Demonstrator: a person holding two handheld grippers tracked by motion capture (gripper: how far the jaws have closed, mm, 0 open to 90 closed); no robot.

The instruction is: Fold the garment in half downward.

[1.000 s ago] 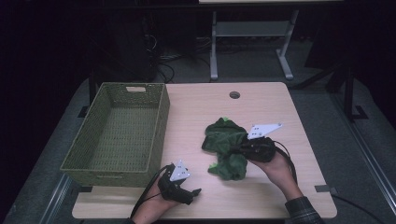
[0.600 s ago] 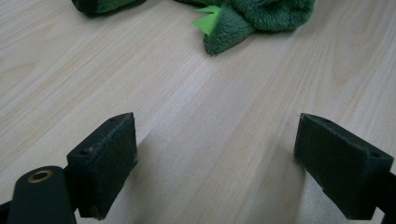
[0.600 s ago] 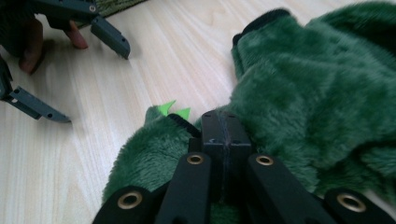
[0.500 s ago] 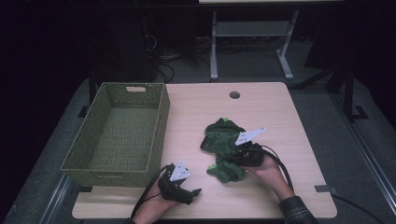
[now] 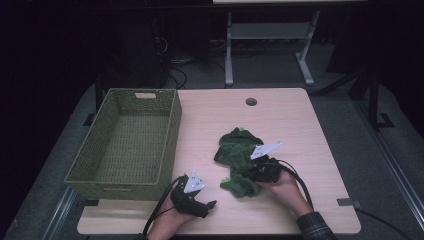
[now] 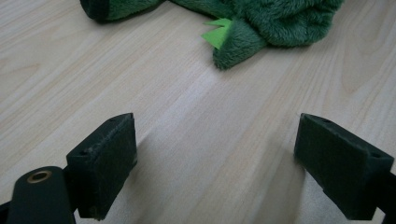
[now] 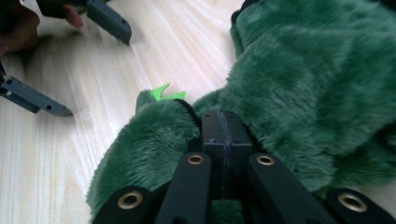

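Observation:
A green plush toy [image 5: 239, 150] lies crumpled on the wooden table [image 5: 300, 130], right of centre. My right gripper [image 5: 248, 175] comes at it from the right, and its jaws are shut on a fold of the fur [image 7: 154, 140]. In the right gripper view the right gripper [image 7: 223, 125] is pressed together amid the plush [image 7: 303, 70], beside a light green felt spike [image 7: 161, 93]. My left gripper [image 5: 209, 205] rests near the table's front edge, left of the toy, and is open. In the left gripper view the left gripper [image 6: 217, 140] has bare wood between its pads [image 6: 107, 158], and the toy [image 6: 275, 18] lies beyond them.
A green woven basket [image 5: 170, 145] stands at the table's left with nothing seen inside. A round cable hole [image 5: 251, 101] is at the back of the tabletop. The left gripper [image 7: 99, 75] also appears at the upper left of the right gripper view.
My right hand has come down and toward the front edge with the toy's lower part, which now rests on the table. The left gripper has stayed put.

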